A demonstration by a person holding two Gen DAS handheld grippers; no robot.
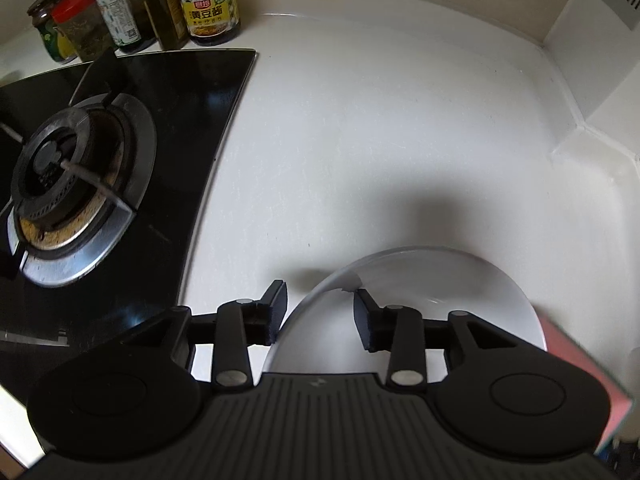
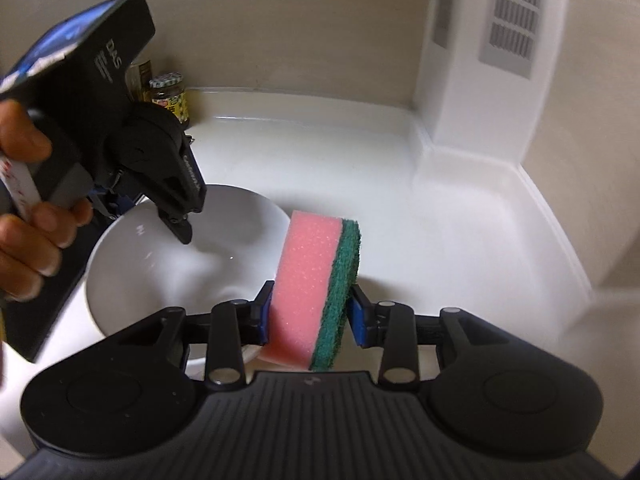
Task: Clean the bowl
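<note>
A white bowl (image 1: 460,292) sits on the white counter, also in the right wrist view (image 2: 224,252). My left gripper (image 1: 320,312) is open, its fingers straddling the bowl's near-left rim without closing on it; one finger (image 2: 180,224) hangs over the bowl's inside. My right gripper (image 2: 310,316) is shut on a pink sponge with a green scouring layer (image 2: 316,280), held upright just right of the bowl, above the counter. The sponge's pink edge shows in the left wrist view (image 1: 576,360).
A black glass hob (image 1: 168,152) with a gas burner (image 1: 60,176) lies left of the bowl. Several jars and bottles (image 1: 208,4) stand at the back left. Walls and a raised white ledge (image 2: 480,152) bound the counter at back and right.
</note>
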